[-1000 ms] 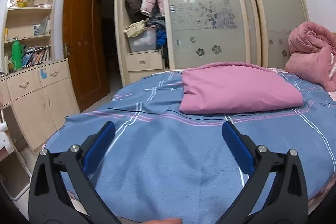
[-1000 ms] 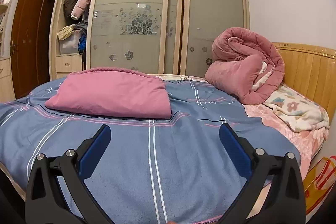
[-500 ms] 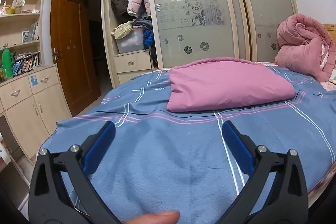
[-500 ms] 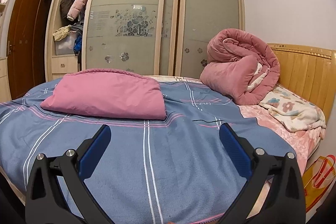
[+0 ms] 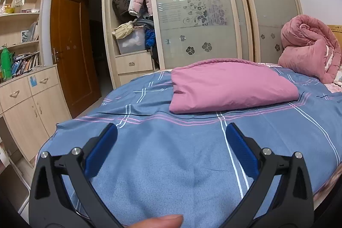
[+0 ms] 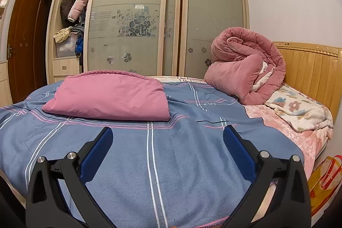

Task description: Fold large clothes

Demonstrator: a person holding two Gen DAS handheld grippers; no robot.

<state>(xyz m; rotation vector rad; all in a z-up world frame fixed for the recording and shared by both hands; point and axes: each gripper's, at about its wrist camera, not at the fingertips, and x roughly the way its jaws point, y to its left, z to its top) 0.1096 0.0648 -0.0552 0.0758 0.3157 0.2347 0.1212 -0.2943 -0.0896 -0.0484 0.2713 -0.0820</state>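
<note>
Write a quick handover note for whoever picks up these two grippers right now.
Left gripper: open, holding nothing, above the near part of the blue sheet.
Right gripper: open, holding nothing, above the same sheet further right.
Blue sheet: spread flat over the bed, not yet folded.
Pink cloth: lies folded on the sheet, behind both grippers.
Pink quilt: rolled up by the headboard.
Left to do: judging by the layout, grasp the sheet's near edge and start folding.

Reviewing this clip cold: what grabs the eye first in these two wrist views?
A folded pink quilt lies mid-bed on the blue striped sheet, beyond both open grippers, left and right. A bulky rolled pink comforter sits by the wooden headboard.
</note>
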